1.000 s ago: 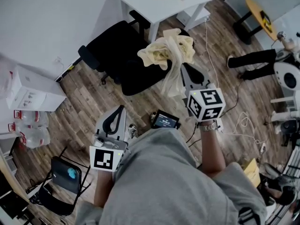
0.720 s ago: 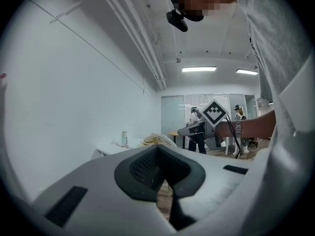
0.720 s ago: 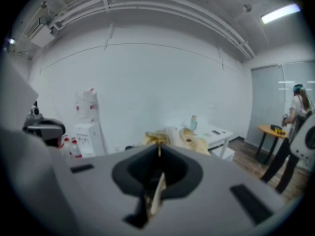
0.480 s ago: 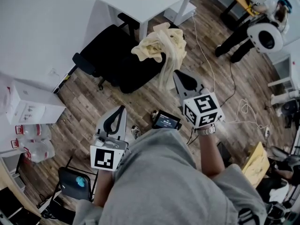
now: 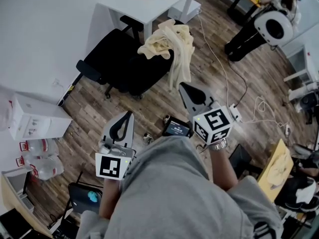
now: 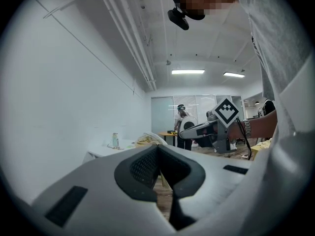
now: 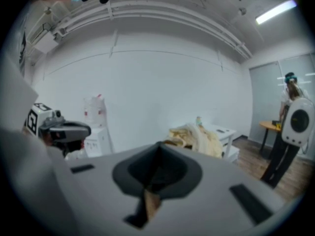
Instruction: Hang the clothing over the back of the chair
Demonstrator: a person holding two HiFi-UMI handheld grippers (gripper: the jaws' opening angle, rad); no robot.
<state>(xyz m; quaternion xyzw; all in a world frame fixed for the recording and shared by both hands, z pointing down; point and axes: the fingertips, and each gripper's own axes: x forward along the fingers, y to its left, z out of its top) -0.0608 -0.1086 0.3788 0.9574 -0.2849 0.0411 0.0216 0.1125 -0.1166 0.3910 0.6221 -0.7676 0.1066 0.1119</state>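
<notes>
Head view, cream clothing (image 5: 167,39) draped on black chair (image 5: 114,59), right gripper (image 5: 186,87) closed, empty, left gripper (image 5: 126,116) seemingly closed.

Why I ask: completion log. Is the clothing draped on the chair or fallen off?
Draped: the clothing lies bunched atop the black chair, one length hanging down.

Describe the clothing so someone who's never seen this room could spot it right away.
Find the white desk by the wall; a black office chair stands right next to it. The clothing is the crumpled pale-yellow heap draped over that chair, with one end hanging down. It is the only soft, light thing on the black chair.
</notes>
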